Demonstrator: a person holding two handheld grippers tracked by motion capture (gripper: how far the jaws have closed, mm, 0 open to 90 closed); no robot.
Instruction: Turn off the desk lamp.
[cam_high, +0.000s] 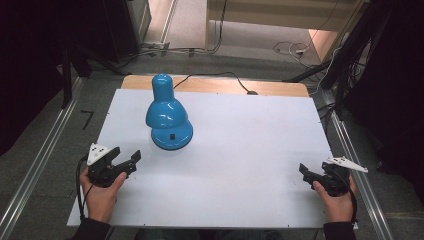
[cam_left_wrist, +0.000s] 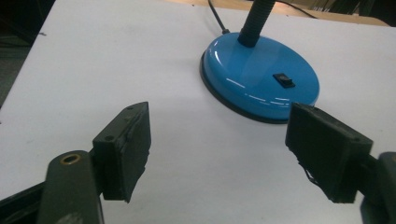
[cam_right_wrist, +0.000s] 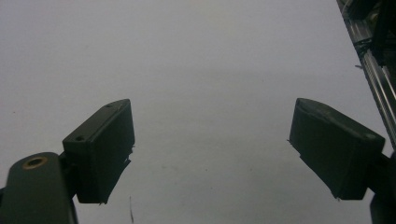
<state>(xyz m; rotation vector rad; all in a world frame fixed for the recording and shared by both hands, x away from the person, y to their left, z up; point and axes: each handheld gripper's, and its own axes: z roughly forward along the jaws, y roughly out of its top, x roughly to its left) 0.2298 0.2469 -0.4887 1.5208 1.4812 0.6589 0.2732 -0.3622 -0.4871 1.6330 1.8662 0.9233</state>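
Note:
A blue desk lamp (cam_high: 167, 115) stands on the white table (cam_high: 240, 150), left of centre, its shade bent forward over its round base (cam_left_wrist: 261, 77). A black switch (cam_left_wrist: 284, 80) sits on the base, and a black flexible neck (cam_left_wrist: 254, 23) rises from it. My left gripper (cam_high: 127, 161) rests near the table's left front, open and empty, pointing toward the lamp's base. My right gripper (cam_high: 305, 172) rests at the right front edge, open and empty, above bare table (cam_right_wrist: 210, 93).
The lamp's black cable (cam_high: 220, 77) runs off the back of the table over a wooden strip (cam_high: 270, 87). Metal rails (cam_high: 35, 165) run along both sides on the floor. Dark equipment and loose cables (cam_high: 295, 47) lie beyond the back edge.

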